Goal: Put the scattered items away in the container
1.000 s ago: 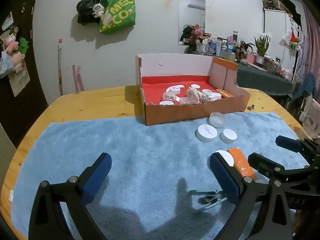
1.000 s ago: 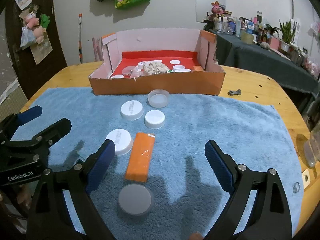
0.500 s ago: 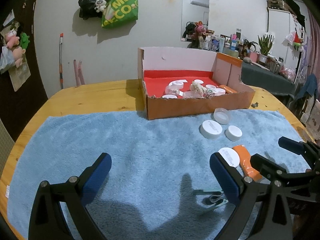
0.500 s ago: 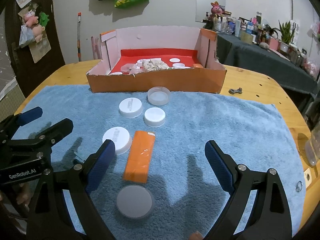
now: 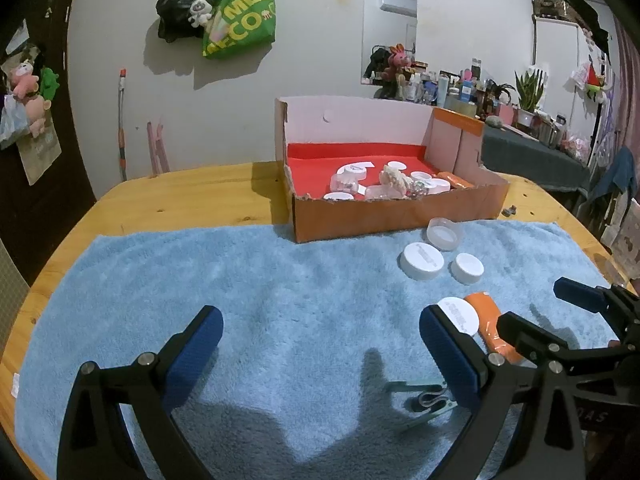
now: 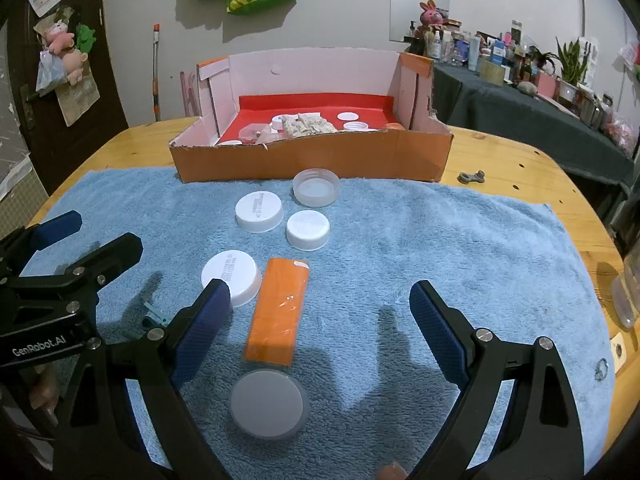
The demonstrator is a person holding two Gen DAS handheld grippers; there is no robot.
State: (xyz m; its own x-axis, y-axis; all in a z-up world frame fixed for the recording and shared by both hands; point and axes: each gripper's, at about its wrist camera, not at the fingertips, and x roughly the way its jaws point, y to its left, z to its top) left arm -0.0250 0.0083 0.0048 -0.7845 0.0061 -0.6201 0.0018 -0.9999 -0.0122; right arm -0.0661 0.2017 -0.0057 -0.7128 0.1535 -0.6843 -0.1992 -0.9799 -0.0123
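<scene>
An orange cardboard box (image 6: 312, 156) with a red floor stands at the far edge of the blue towel (image 6: 420, 240) and holds several lids and small items. On the towel lie white lids (image 6: 259, 211) (image 6: 308, 229) (image 6: 231, 271), a clear lid (image 6: 316, 187), an orange packet (image 6: 279, 316) and a grey lid (image 6: 269, 403). My right gripper (image 6: 320, 308) is open just above the orange packet. My left gripper (image 5: 320, 330) is open over bare towel, with a small clip (image 5: 424, 394) by its right finger. The box (image 5: 396, 204) and the orange packet (image 5: 490, 326) also show in the left wrist view.
The towel covers a round wooden table (image 6: 512, 164). A small metal part (image 6: 472, 177) lies on the wood right of the box. A clear glass object (image 6: 628, 292) sits at the table's right edge. A cluttered side table (image 6: 520, 100) stands behind.
Both grippers have drawn back and up slightly, so the box and lids look a little farther away. Both stay open and nothing on the towel has moved.
</scene>
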